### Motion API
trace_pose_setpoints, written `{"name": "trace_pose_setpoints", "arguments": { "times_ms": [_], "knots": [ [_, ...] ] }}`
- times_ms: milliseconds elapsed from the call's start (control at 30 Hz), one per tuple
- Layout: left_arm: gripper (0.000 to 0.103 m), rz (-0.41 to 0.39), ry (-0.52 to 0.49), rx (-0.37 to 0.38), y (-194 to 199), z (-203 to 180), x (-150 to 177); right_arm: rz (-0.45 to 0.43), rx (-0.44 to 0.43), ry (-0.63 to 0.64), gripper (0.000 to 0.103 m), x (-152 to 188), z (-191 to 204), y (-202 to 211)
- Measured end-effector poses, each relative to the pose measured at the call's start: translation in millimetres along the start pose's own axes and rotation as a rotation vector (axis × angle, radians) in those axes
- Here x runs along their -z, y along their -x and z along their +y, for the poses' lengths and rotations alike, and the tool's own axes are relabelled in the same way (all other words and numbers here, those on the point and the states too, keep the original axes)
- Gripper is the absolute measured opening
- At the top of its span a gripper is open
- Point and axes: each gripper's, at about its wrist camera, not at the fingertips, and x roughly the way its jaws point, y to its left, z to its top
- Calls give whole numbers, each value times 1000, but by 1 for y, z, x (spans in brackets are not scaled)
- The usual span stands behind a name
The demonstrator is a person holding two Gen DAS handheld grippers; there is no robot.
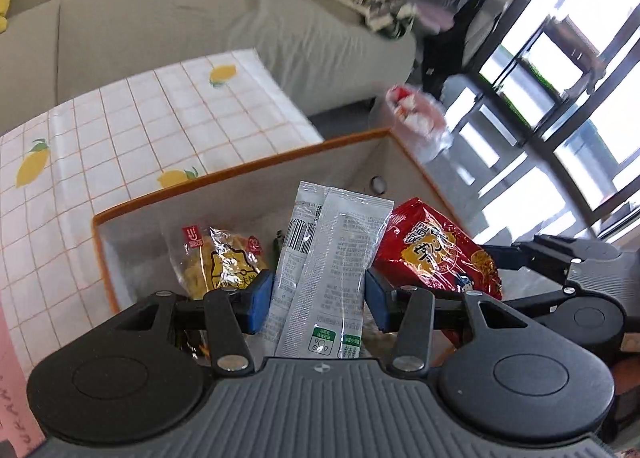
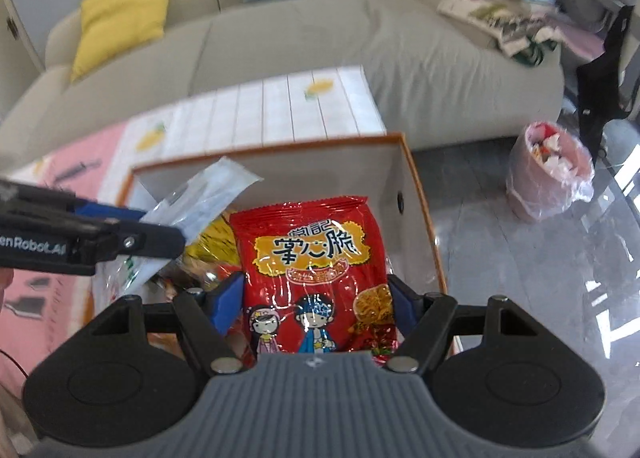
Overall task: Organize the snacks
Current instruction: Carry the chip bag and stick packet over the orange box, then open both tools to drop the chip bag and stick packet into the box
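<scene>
- The left gripper [image 1: 318, 298], black with blue pads, was clamped on a flat silvery-white plastic snack packet [image 1: 328, 258], holding it upright above the storage box.
- The right gripper [image 2: 316, 304] gripped a glossy red foil noodle-snack bag [image 2: 316, 270] with cartoon figures, its pads pressed to both edges.
- Both snacks hung over an open white fabric storage box with orange trim [image 1: 240, 174], which stood on a lemon-print checked tablecloth [image 1: 140, 114].
- A clear yellow snack bag [image 1: 224, 262] already lay inside the box.
- Behind it was a beige sofa [image 2: 320, 38]; on the floor stood a small pink-lined waste bin [image 2: 548, 174].
</scene>
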Motion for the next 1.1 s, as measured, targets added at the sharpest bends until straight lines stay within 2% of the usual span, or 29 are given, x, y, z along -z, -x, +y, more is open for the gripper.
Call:
{"name": "trace_pose_setpoints", "arguments": {
  "times_ms": [200,400,600,733,800,900,1100],
  "knots": [
    [56,62,-11,-88,-37,1,-11,58,53,71,72,-5,-1,-46],
    [56,103,-17,-128,-60,0,-16,76,63,107,72,-15,1,-72],
    [57,140,-8,-132,-75,5,-15,79,87,180,74,-19,10,-86],
    [58,148,-18,-133,-77,4,-17,76,94,201,76,-17,11,-86],
    [64,157,-41,-151,-76,1,-17,80,98,200,77,-16,12,-86],
    [67,181,-77,-168,-73,-1,-18,98,126,209,86,-14,17,-85],
    [74,125,-112,-161,-35,-8,-18,132,205,220,96,-15,29,-70]
  ]
}}
